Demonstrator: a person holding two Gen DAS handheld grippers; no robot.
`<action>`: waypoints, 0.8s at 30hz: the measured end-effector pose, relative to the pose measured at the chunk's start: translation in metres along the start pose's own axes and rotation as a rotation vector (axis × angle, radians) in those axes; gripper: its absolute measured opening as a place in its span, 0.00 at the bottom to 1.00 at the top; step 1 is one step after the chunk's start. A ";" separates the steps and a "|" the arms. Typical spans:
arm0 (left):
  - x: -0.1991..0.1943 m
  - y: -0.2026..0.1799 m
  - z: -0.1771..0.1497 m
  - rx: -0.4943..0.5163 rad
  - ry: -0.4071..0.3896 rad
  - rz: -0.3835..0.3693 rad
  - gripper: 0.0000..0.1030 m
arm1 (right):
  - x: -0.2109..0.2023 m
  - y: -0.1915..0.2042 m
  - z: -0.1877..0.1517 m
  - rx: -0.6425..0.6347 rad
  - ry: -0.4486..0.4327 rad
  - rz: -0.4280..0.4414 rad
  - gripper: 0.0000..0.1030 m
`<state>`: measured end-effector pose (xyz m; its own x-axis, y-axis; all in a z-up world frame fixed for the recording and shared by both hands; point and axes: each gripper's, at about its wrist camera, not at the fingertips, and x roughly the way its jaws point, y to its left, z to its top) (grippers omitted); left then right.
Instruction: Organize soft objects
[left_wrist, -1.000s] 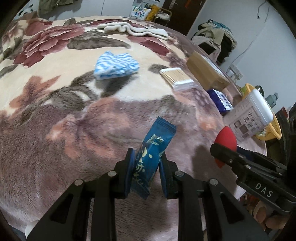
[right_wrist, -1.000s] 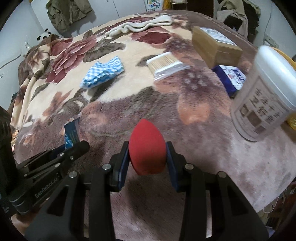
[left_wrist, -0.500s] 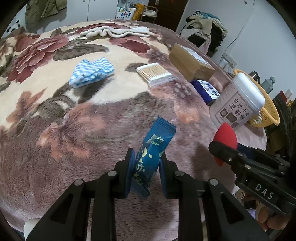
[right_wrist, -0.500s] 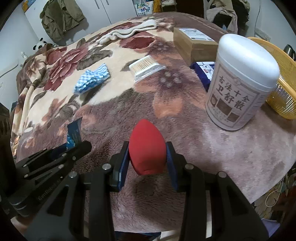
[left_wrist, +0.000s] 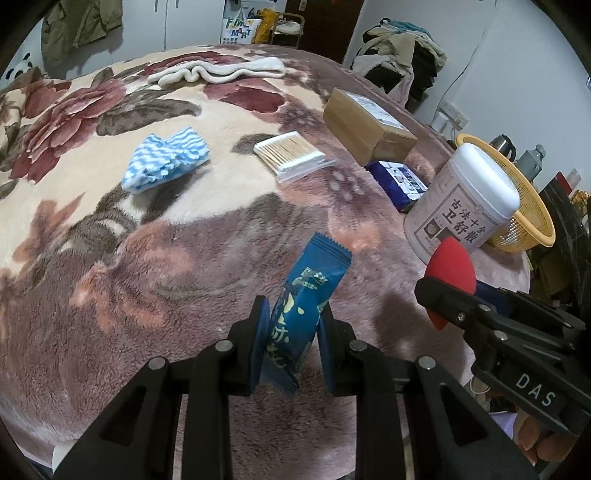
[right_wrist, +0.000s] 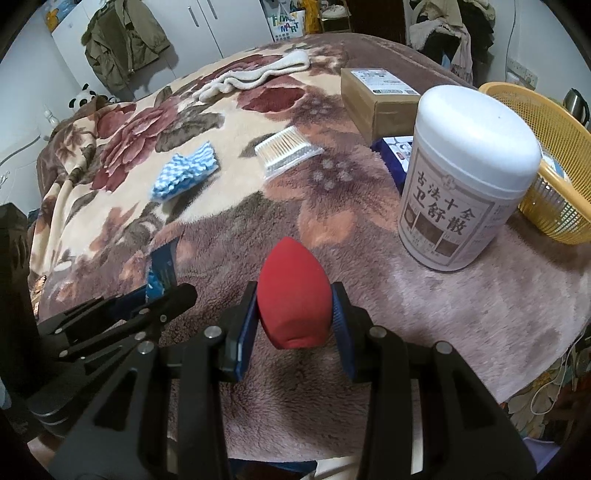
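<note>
- The left gripper (left_wrist: 291, 325) is clenched on a blue foil sachet (left_wrist: 308, 302), held above the floral fleece blanket (left_wrist: 147, 266); its long axis is tilted, with the free end up and toward the right.
- The right gripper (right_wrist: 294, 312) grasps a red egg-shaped sponge (right_wrist: 293, 295), with the pointed tip forward and away from the camera.
- A white labelled jar (right_wrist: 465, 177) stands upright beside a yellow mesh basket (right_wrist: 554, 155).
- A blue-white striped cloth (left_wrist: 164, 162) lies well apart from both grippers.
</note>
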<state>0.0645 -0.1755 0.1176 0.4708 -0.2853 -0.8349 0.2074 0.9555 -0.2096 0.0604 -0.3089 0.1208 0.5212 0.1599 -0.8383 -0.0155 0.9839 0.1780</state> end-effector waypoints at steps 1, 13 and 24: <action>0.000 -0.001 0.001 0.003 0.001 -0.001 0.24 | -0.001 -0.001 0.001 0.000 -0.002 0.000 0.37; -0.010 -0.018 0.019 0.033 -0.024 -0.009 0.24 | -0.026 -0.010 0.016 -0.001 -0.053 -0.004 0.37; -0.033 -0.057 0.070 0.077 -0.100 -0.045 0.24 | -0.065 -0.029 0.053 0.017 -0.164 -0.025 0.37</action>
<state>0.0968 -0.2259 0.1928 0.5420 -0.3378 -0.7695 0.2941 0.9340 -0.2029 0.0720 -0.3519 0.1971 0.6537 0.1189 -0.7474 0.0126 0.9857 0.1678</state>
